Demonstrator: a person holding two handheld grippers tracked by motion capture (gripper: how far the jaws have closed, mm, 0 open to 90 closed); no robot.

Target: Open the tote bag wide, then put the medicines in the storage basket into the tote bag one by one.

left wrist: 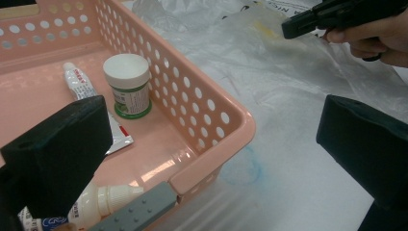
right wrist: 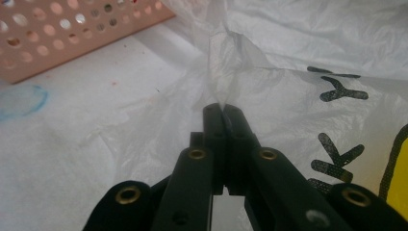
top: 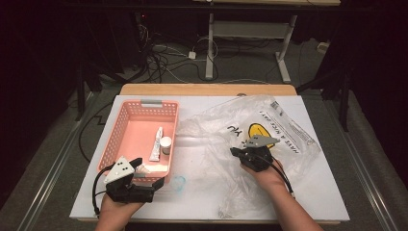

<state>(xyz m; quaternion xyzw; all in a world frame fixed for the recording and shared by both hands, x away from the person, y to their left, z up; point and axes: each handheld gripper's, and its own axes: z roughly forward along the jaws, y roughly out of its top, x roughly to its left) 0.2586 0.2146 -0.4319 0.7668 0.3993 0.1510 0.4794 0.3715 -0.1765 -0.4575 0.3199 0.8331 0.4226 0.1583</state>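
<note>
R gripper (right wrist: 224, 109) jaws pressed together, pinching a fold of the clear plastic bag (right wrist: 269, 57), bag spread on table right of pink basket (top: 126, 126). L gripper (top: 144, 179) jaws spread wide, nothing held, at basket's near corner. Basket holds tube (left wrist: 79, 86), white-cap jar (left wrist: 128, 85), dropper bottle (left wrist: 103, 202).

Two black grippers are seen, each topped by a grey three-cornered plate with small dark holes. A black cable trails from the left gripper (top: 144, 185) and from the right gripper (top: 236, 153). Brass-rimmed holes are set in the right gripper's arms. Both forearms are bare, without sleeves.
</note>
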